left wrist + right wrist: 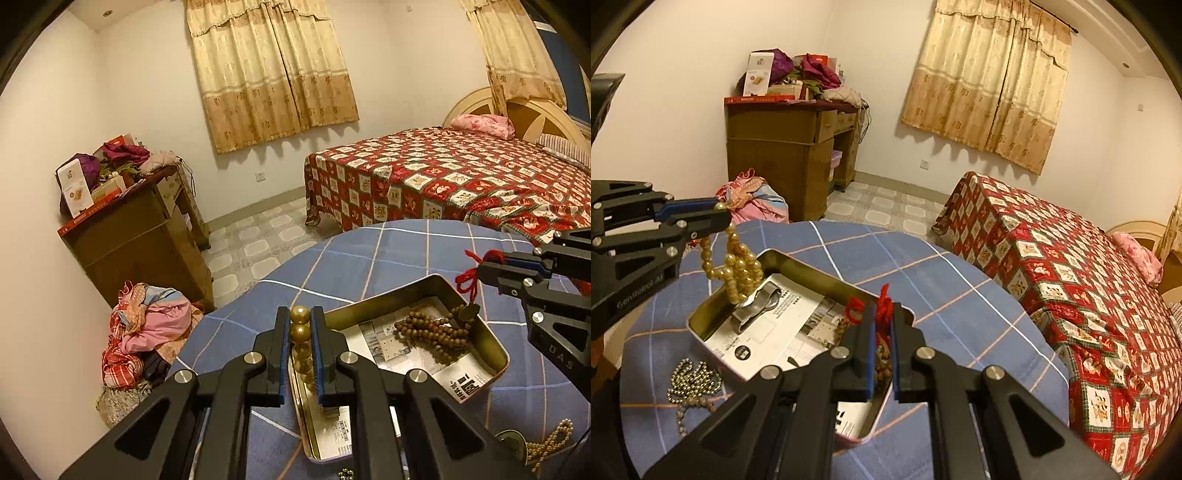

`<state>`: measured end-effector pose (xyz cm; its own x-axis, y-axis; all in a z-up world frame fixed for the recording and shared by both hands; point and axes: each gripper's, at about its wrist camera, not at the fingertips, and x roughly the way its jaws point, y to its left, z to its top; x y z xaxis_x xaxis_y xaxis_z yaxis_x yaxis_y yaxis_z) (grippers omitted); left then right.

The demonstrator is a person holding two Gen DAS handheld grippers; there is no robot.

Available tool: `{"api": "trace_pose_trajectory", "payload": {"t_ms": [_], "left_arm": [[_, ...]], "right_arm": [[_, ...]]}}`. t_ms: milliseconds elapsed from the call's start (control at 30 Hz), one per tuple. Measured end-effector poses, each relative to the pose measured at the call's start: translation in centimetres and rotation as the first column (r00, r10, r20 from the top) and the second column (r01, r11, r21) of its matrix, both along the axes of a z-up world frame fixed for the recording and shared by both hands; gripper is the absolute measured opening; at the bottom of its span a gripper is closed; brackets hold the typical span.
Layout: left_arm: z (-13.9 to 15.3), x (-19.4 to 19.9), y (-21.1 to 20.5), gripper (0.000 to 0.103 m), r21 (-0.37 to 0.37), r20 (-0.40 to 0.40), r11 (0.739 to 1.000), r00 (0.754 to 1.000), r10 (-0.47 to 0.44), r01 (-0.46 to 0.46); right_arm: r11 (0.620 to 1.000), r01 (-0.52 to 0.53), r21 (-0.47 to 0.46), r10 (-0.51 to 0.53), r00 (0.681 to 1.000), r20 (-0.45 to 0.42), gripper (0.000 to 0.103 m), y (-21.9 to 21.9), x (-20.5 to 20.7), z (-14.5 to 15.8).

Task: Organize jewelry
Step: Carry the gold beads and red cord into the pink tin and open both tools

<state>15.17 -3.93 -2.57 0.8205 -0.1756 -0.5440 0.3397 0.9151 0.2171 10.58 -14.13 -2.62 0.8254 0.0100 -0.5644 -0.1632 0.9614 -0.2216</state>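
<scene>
A metal tin lined with printed paper sits on the blue checked table. My left gripper is shut on a string of amber beads that hangs over the tin's left end. My right gripper is shut on a red cord tied to a brown wooden bead strand that lies partly in the tin's right end, with a small pendant hanging from the cord.
A silver ball chain and a pale bead strand lie on the table beside the tin. A gold bead chain with a coin lies near the table edge. A bed, a wooden cabinet and a clothes pile stand around.
</scene>
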Motion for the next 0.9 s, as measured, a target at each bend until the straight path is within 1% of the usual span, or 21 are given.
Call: {"api": "trace_pose_trajectory", "payload": {"t_ms": [167, 400, 667, 900], "left_arm": [[-0.8, 0.7, -0.1, 0.01, 0.008, -0.016, 1.0, 1.0, 0.007, -0.006], [-2.2, 1.7, -0.3, 0.01, 0.021, -0.043, 1.0, 0.999, 0.015, -0.014], [-4.0, 2.6, -0.4, 0.01, 0.038, -0.08, 0.999, 0.996, 0.025, -0.022], [-4.7, 2.8, -0.6, 0.01, 0.054, -0.088, 0.998, 0.996, 0.023, -0.018]], "right_arm": [[1.0, 0.006, -0.006, -0.006, 1.0, -0.014, 0.008, 0.2, 0.9, -0.5], [1.0, 0.021, -0.003, -0.022, 0.999, -0.048, 0.008, 0.2, 1.9, -2.1], [0.999, 0.034, -0.003, -0.034, 0.997, -0.074, 0.008, 0.0, 2.4, -3.2], [0.999, 0.034, 0.0, -0.034, 0.994, -0.103, 0.009, 0.1, 2.7, -4.1]]}}
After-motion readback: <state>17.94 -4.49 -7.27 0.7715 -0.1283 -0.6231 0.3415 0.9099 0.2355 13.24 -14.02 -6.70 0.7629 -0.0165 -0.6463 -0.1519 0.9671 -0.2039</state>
